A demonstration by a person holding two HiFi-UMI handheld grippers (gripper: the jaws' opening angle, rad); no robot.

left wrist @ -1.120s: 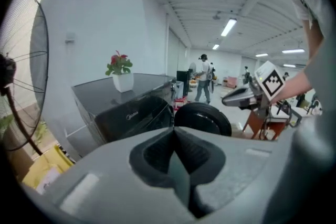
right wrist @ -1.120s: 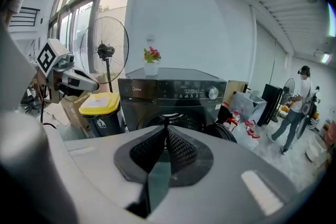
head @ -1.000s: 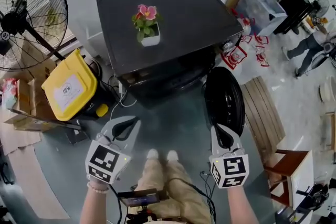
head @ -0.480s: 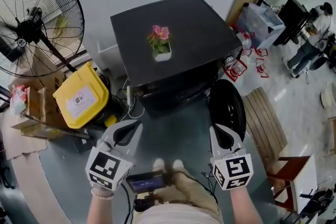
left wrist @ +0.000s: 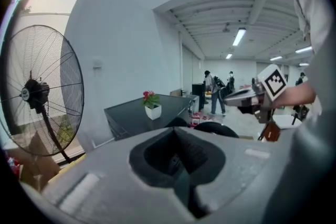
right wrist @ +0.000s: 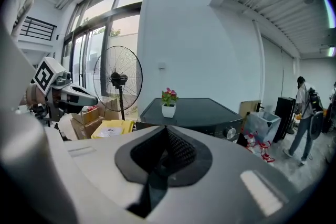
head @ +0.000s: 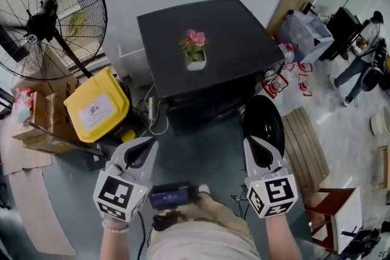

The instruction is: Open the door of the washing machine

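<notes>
The washing machine (head: 207,33) is a black box with a flat top, seen from above, also ahead in the left gripper view (left wrist: 131,115) and the right gripper view (right wrist: 202,110). Its round dark door (head: 263,122) stands swung out to the right of the front. My left gripper (head: 146,144) is shut and holds nothing, in front of the machine's left side and apart from it. My right gripper (head: 251,142) is shut and empty too, its tip just before the door's lower edge. Closed jaws fill both gripper views (left wrist: 175,131) (right wrist: 166,129).
A potted pink flower (head: 195,52) stands on the machine's top. A large floor fan (head: 46,15), a yellow bin (head: 97,105) and cardboard boxes (head: 30,125) are at the left. Wooden slats (head: 304,137) and a wooden stool (head: 332,216) lie at the right, people (head: 365,58) beyond.
Both grippers have risen while staying shut and empty. The machine and fan have slid down and right in the head view. The door still hangs open.
</notes>
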